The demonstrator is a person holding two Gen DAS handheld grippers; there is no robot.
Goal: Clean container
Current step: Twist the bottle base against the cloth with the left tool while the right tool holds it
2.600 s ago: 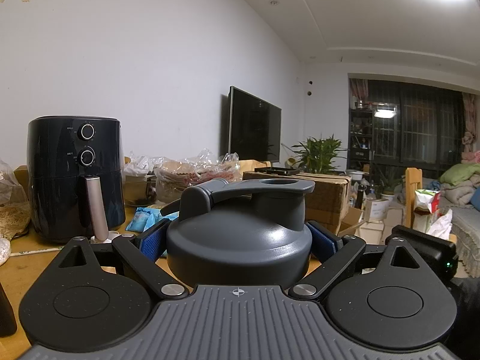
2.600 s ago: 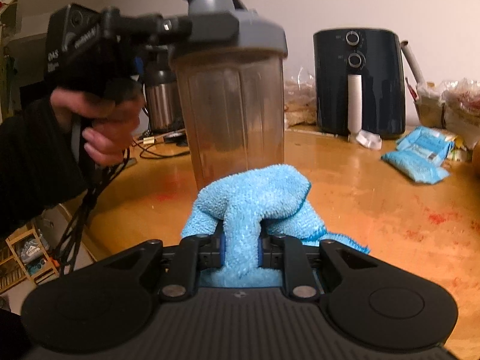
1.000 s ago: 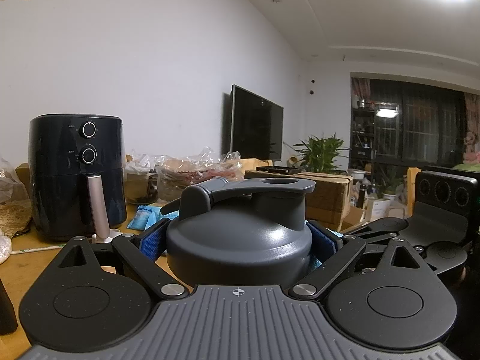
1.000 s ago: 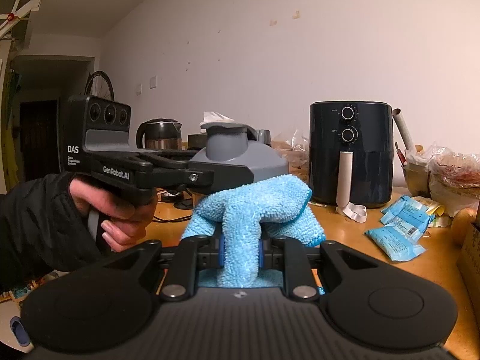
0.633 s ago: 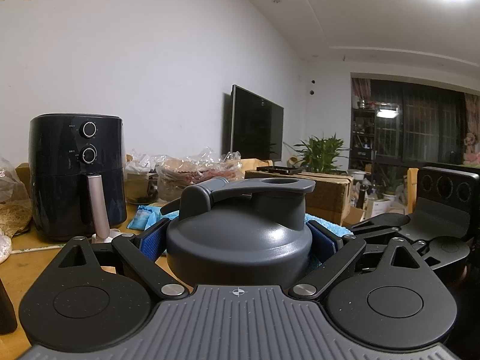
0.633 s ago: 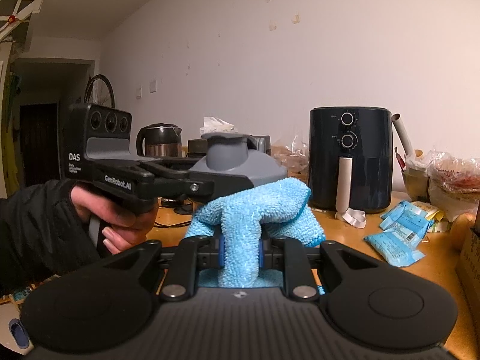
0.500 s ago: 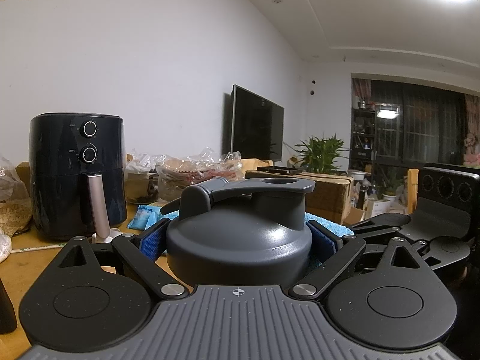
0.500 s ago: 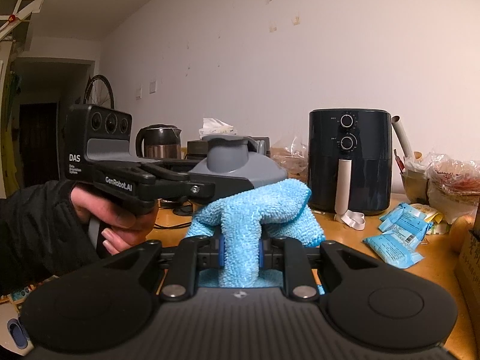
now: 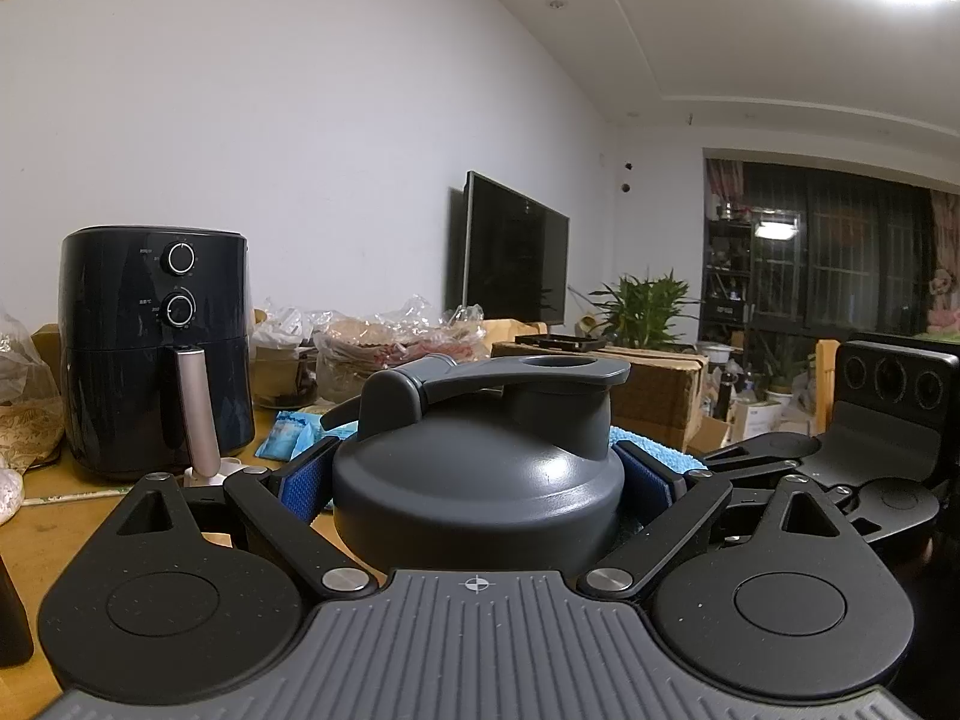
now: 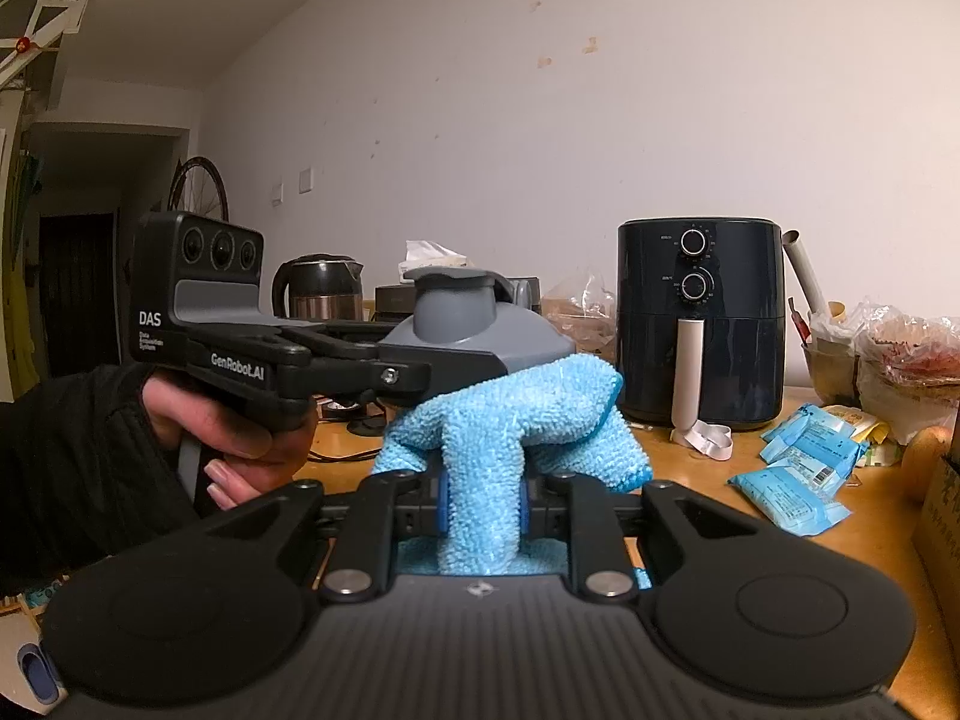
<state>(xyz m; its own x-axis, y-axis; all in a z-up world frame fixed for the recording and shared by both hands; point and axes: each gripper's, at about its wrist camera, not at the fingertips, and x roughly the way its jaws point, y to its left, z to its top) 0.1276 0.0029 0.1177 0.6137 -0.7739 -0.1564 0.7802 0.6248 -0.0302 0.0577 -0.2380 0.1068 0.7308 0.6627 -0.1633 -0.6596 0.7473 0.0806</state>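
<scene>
Clamping the container's lid, the left gripper faces the cloth-pinching right gripper.

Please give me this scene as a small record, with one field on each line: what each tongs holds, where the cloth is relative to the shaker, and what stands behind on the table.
left tongs: shut on the grey shaker lid
right tongs: blue cloth between the pads, jaws just opening slightly
cloth and shaker: cloth bunched against the lid's side; touching cannot be told
shaker body: hidden
behind, on the wooden table: black air fryer, steel kettle, blue packets
person: left hand on the tongs' handle
</scene>
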